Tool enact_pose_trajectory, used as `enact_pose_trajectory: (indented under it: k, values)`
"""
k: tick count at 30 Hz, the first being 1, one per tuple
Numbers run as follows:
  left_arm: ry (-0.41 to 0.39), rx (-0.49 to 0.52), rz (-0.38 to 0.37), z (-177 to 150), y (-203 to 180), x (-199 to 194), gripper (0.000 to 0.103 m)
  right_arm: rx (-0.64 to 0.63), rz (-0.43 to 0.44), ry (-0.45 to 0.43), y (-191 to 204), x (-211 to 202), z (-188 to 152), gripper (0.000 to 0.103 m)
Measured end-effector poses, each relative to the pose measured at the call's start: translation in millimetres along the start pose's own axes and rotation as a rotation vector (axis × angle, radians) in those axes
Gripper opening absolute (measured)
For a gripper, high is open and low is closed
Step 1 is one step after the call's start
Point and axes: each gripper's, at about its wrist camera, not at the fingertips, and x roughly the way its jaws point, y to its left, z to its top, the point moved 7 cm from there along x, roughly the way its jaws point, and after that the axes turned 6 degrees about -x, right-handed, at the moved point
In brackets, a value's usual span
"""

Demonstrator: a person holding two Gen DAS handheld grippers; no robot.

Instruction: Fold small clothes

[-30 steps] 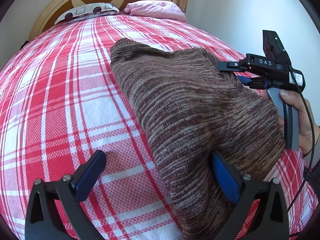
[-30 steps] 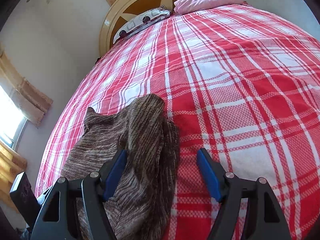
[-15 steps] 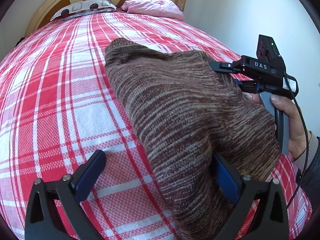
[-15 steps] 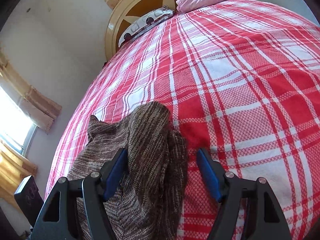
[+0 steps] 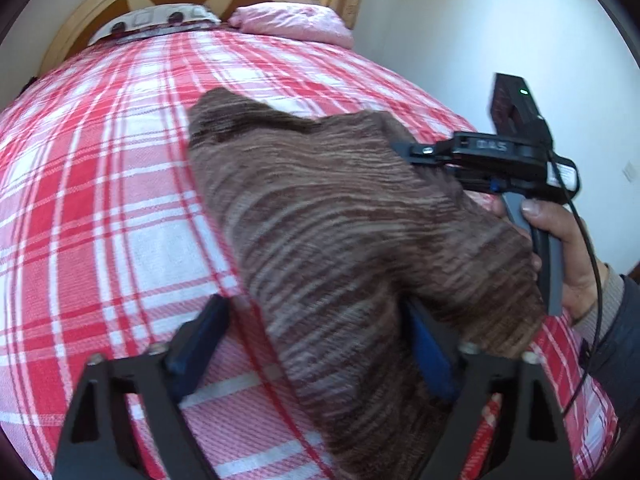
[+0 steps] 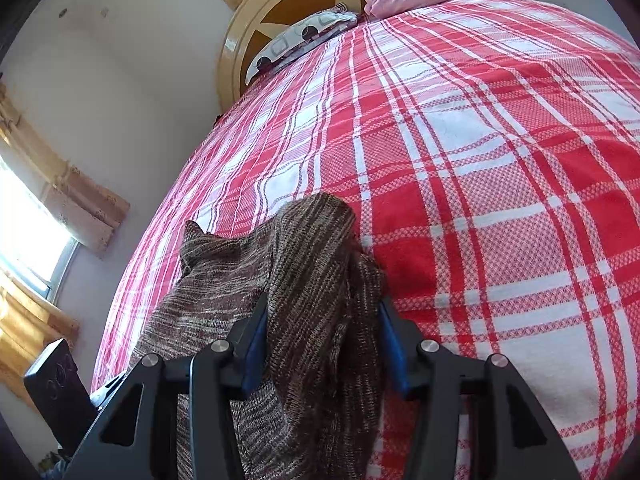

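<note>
One brown knit garment (image 5: 340,240) is lying on the plaid bed (image 5: 100,200), filling the frame's centre and lower right. Two pillows (image 5: 292,28) are sitting at the top. Both tongs have just been closing: the right gripper (image 6: 322,340) is now pinching a bunched fold, and the left gripper (image 5: 316,344), narrower than before, is straddling the edge without clamping it.

My right gripper (image 6: 322,336) has just been closing its jaws, and both blue pads now press a bunched fold of the brown knit garment (image 6: 312,280) on the red plaid bedspread (image 6: 500,184).
</note>
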Motion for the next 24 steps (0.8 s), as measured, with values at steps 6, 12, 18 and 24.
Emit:
enact_pose_trajectory:
  k: [6, 12, 18, 24]
  values:
    - [-0.022, 0.035, -0.018, -2.9, -8.7, -9.9, 0.041, -0.032, -0.009, -0.003, 12.3, -3.9, -3.0, 0.025]
    - [-0.068, 0.086, 0.02, -7.5, -15.1, -30.1, 0.031, -0.051, -0.005, -0.052, 30.4, -19.5, 0.0, 0.022]
    - [-0.091, 0.08, 0.013, -8.5, -14.6, -58.8, 0.03, -0.06, 0.009, -0.046, 54.3, -22.6, -2.2, 0.021]
    - [-0.128, 0.072, 0.02, -10.6, -5.2, -95.0, 0.03, -0.053, 0.067, -0.021, 88.1, -14.5, -6.2, 0.021]
